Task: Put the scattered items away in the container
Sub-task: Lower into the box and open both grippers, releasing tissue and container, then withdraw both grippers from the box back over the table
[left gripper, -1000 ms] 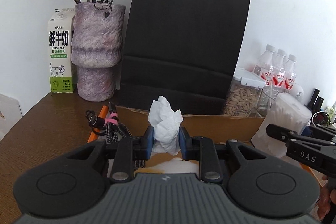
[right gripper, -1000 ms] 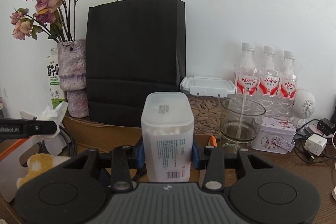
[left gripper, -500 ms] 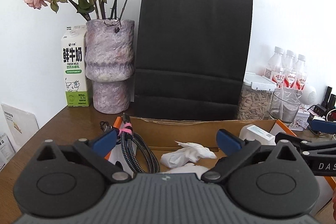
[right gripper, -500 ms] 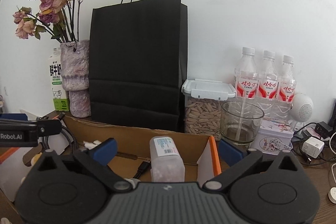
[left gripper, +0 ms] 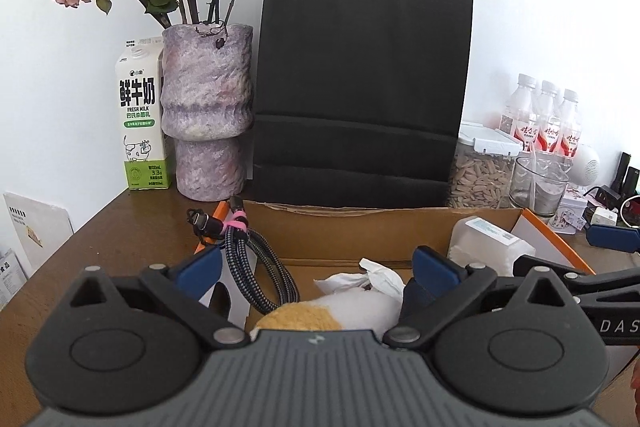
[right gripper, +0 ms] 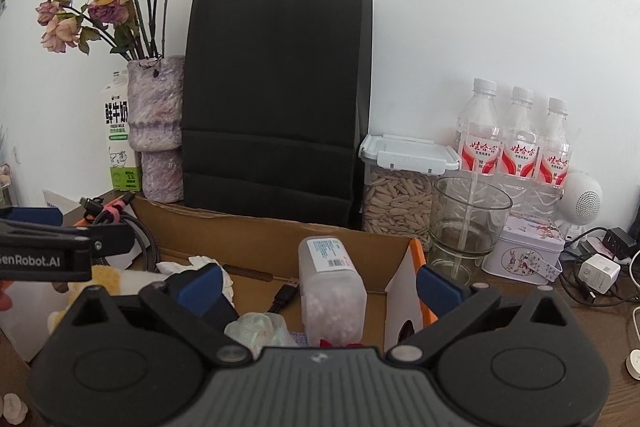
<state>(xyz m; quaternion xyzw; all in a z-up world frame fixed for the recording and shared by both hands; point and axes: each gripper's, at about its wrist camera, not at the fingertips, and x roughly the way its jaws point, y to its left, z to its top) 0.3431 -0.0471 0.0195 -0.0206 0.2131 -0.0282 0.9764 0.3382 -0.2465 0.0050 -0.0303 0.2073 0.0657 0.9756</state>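
Both grippers sit over the cardboard box (left gripper: 360, 227), which fills the lower centre of each wrist view. The left gripper (left gripper: 316, 267) has its jaws spread wide w/ nothing pinched; the crumpled tissue (left gripper: 372, 277) lies loose inside the box, lower centre of the left view, beside a yellow-and-white plush toy (left gripper: 320, 311). The right gripper (right gripper: 320, 281) is likewise wide open and empty; the cotton swab tub (right gripper: 332, 287) lies on its side in the box, lower centre of the right view, between the pads but not touched by them. A braided cable (left gripper: 256, 267) hangs over the box's left edge.

Judgement: the step in hand looks like release and clear-out. To do it well, each gripper should lift straight out w/ jaws kept spread, so the pads don't snag the tissue or nudge the tub. The left one should steer clear of the cable, since dragging it could pull it out of the box. Whether more stray items remain is not clear from these views.
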